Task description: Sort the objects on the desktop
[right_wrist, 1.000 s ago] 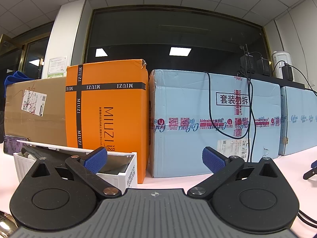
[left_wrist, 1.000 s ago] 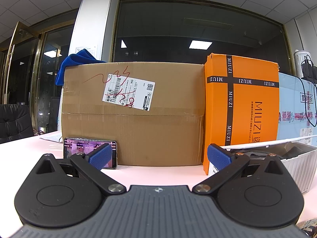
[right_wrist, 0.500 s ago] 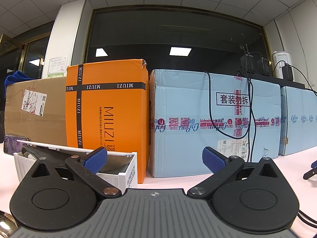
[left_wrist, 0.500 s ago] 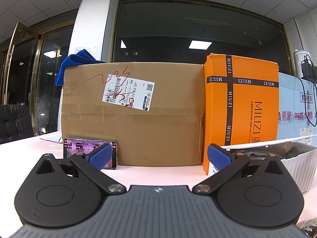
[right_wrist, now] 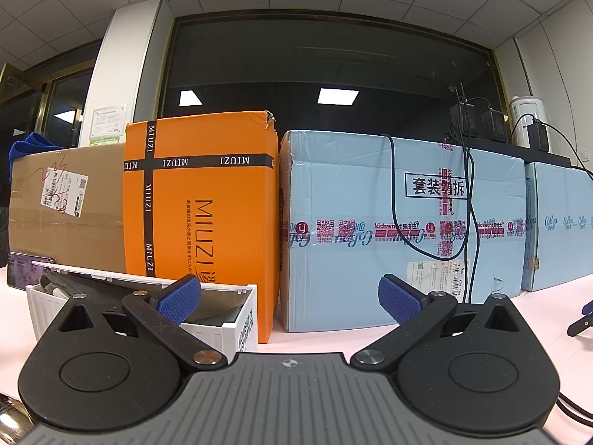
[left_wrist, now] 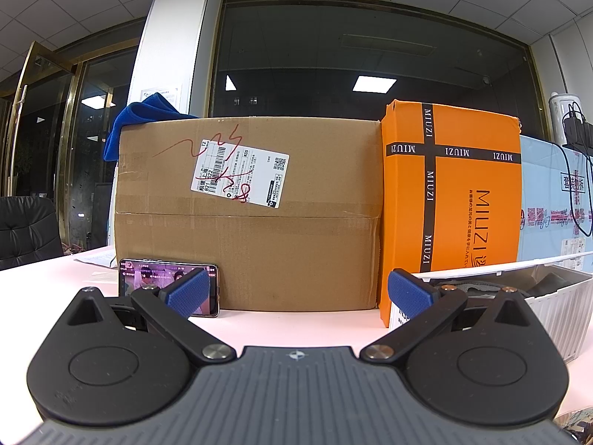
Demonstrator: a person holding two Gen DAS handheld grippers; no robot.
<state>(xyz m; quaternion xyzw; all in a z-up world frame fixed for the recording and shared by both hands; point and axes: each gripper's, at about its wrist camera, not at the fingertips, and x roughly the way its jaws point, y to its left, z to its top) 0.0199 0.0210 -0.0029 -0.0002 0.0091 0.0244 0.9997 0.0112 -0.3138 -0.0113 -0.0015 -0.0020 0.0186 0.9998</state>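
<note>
My left gripper (left_wrist: 296, 293) is open and empty, low over a pale pink table (left_wrist: 296, 326). Beyond its left fingertip a phone (left_wrist: 148, 278) with a lit screen leans against a brown cardboard box (left_wrist: 244, 230). A white plastic bin (left_wrist: 556, 296) holding dark items sits at the right, behind the right fingertip. My right gripper (right_wrist: 289, 296) is also open and empty. The same white bin (right_wrist: 237, 322) stands behind its left fingertip, with dark items inside. A dark clip-like object (right_wrist: 582, 319) pokes in at the far right edge.
A row of boxes walls off the back of the table: the brown box (right_wrist: 66, 230), an orange MIUZI box (right_wrist: 207, 230), and light blue boxes (right_wrist: 400, 230). A blue cloth (left_wrist: 148, 118) lies on the brown box. Black cables (right_wrist: 470, 204) hang over the blue box. A black chair (left_wrist: 26, 226) stands left.
</note>
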